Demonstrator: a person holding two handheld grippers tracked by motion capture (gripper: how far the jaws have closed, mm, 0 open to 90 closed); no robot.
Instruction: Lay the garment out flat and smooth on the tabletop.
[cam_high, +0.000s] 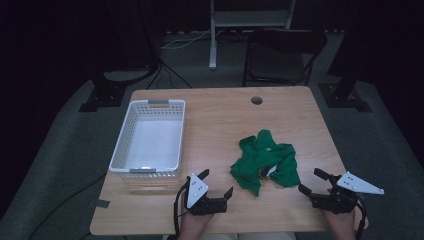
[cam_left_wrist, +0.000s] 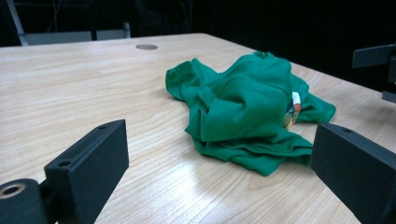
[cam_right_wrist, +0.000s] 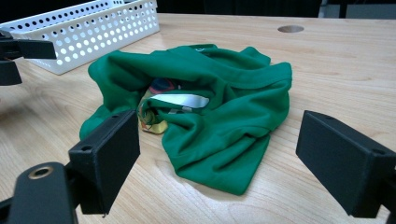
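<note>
Wooden table (cam_high: 215, 120), light grain, with a round cable hole (cam_high: 256, 100) near the far edge. White perforated basket (cam_high: 148, 137) stands on the left half of the table, long side running away from the person; nothing can be seen lying in it. Green shirt (cam_high: 265, 161) lies crumpled in a loose heap on the right half of the table, well apart from the basket and clear of both grippers; a white tag and a patch of multicoloured print show in a fold on its near side. Left gripper (cam_high: 216, 183) sits at the near edge of the table, just in front of the basket's near right corner, jaws spread wide with nothing between them; the shirt lies ahead of it and to its right, near but not touching. In the left gripper view the shirt (cam_left_wrist: 243, 109) is beyond the jaws, nearer the right-hand one, bare wood under the gap. Right gripper (cam_high: 313, 182) is at the near right of the table, jaws likewise spread and holding nothing, pointing toward the shirt's right edge, close to the cloth but apart from it. In the right gripper view the shirt (cam_right_wrist: 205, 116) lies ahead, centred between the jaws, its near hem just beyond them; the basket (cam_right_wrist: 88, 32) stands behind it at upper left.
</note>
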